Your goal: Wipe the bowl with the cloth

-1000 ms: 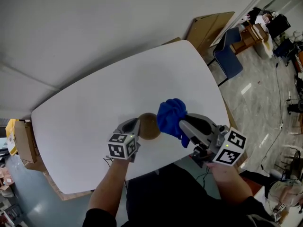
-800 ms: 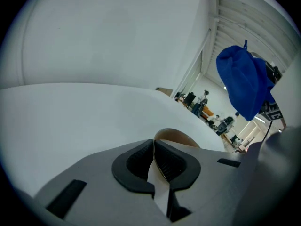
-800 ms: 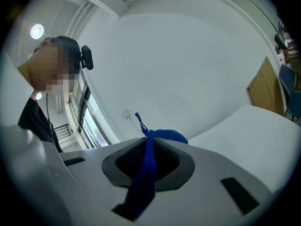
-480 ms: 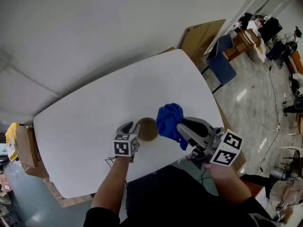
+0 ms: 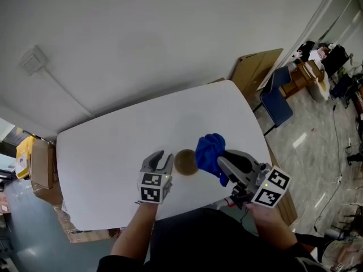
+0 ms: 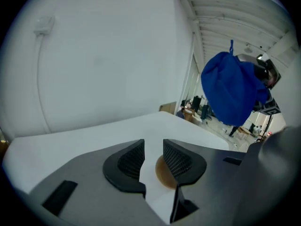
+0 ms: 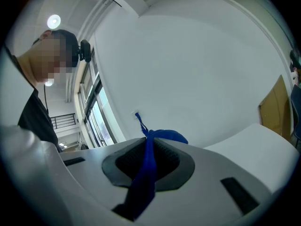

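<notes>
1. Left tool (image 5: 160, 158): the jaws have just been opening and stand apart, gripping nothing; only the white surface (image 5: 108, 152) shows through the gap.
2. Right tool (image 5: 221, 162): the jaws are together, clamped on the blue cloth (image 5: 209, 151), which hangs bunched above the surface.
3. Brown bowl (image 5: 185, 162): it rests on the surface between both tools, just beside the cloth and clear of the left tool.
</notes>
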Available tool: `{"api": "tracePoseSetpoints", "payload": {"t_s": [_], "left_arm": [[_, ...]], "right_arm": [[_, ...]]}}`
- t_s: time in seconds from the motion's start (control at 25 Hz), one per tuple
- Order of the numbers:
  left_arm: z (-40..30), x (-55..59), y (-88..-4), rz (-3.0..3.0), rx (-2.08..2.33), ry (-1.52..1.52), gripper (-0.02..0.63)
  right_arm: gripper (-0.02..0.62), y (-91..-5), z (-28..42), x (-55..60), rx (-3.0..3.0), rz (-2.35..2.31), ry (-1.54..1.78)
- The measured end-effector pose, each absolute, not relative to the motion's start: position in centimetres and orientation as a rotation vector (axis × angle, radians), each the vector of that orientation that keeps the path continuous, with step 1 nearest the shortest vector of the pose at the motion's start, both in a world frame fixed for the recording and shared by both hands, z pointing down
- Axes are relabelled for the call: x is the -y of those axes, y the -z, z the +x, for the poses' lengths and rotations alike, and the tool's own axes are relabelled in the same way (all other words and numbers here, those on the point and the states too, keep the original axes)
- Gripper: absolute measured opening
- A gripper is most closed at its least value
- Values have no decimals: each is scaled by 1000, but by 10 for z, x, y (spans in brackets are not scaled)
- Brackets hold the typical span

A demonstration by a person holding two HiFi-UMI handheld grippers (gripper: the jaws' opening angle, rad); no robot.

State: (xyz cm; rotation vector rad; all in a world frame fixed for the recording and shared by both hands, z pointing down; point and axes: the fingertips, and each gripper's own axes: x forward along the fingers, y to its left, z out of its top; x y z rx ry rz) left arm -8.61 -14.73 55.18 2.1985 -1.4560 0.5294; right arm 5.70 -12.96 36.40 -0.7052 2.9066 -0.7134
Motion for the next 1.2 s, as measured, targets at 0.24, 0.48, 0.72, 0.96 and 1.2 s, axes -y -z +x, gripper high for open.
{"api": "tracePoseSetpoints", "payload": {"t_s": [0.24,0.48,0.72,0.96,1.2], "left_arm": [[-94,135,-487,2239,1589,-469,124],[-100,120,-431,2292,1686,-469,83],[-106,100,-375,2358,1734,-389,80],[-105,90,-335,2416,1809,-317,77],[-101,79,-321,2438,1827,-303,74]], "right_arm": [[49,-346,45,129,-2947,-658,598],[49,-331,37,120,-2974,-627,474],[49,-316,30,112,-2959,-607,408],[49,-302,36,107,-2958,-660,323],[49,-297,47,105,-2963,-714,292]]}}
